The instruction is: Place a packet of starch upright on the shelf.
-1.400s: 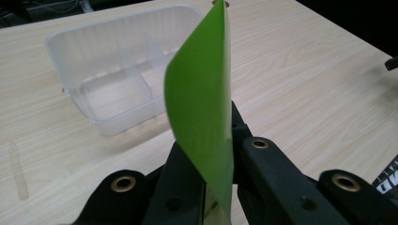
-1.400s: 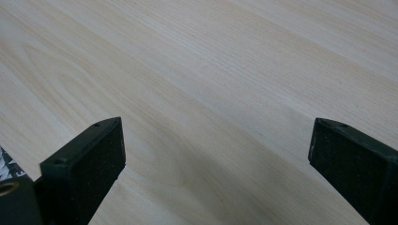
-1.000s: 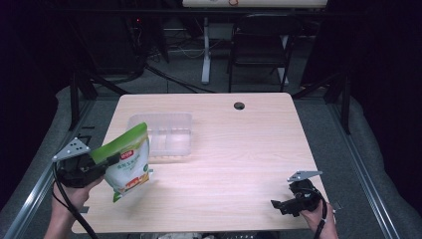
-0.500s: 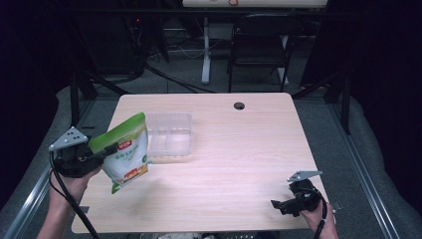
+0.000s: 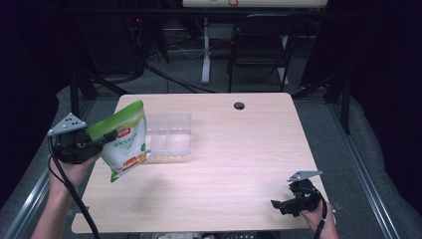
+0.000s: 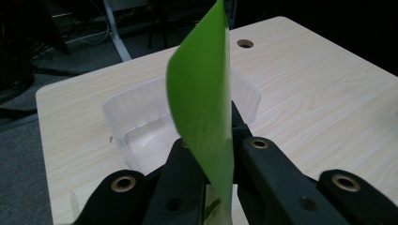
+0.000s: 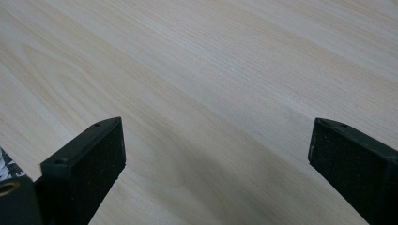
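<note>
My left hand-held gripper (image 5: 102, 141) pinches the pouch (image 5: 122, 139) by its top edge, lifted off the counter (image 5: 239, 164); the tub (image 5: 170, 134) sits at its three o'clock. My right hand-held gripper (image 5: 279, 205) idles wide.

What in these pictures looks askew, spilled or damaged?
Nothing stands out. The left gripper holds the green-topped pouch tilted in the air beside the clear plastic container, with no spill or tear visible. The right gripper rests open.

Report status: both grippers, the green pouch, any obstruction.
Left gripper shut on green-and-white plastic pouch, held above table. Right gripper open over bare wooden table. Clear plastic tray beside pouch; nothing between them.
</note>
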A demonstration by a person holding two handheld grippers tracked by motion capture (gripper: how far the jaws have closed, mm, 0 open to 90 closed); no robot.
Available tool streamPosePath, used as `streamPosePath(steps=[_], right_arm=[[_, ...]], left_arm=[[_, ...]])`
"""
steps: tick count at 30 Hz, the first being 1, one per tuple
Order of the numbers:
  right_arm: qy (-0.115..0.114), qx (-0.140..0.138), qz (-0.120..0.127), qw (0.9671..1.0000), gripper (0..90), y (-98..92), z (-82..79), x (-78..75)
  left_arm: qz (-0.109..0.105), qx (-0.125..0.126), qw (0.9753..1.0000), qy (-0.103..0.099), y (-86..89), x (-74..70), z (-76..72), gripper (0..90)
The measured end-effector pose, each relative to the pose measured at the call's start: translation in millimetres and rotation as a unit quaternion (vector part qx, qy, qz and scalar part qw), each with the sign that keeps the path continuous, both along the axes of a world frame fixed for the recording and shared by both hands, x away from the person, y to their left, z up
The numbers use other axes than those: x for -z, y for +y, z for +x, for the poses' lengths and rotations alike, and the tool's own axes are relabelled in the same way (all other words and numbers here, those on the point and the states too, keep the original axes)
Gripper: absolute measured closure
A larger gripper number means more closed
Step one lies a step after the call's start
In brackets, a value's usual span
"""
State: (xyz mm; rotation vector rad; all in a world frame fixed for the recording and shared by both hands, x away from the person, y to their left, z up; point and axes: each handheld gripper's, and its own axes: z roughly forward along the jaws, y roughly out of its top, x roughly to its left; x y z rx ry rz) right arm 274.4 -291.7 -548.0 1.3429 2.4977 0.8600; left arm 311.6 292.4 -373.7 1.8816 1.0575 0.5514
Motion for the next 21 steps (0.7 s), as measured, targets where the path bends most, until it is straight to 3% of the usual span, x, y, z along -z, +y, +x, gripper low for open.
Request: streamPosePath(steps=[21], right_arm=[[0.0, 0.0, 0.0, 1.0, 3.8, -0.1, 0.1, 0.0]], left_arm=[[-0.001, -0.014, 0.9999, -0.006, -4.2, -13.9, 36.2, 90.0]])
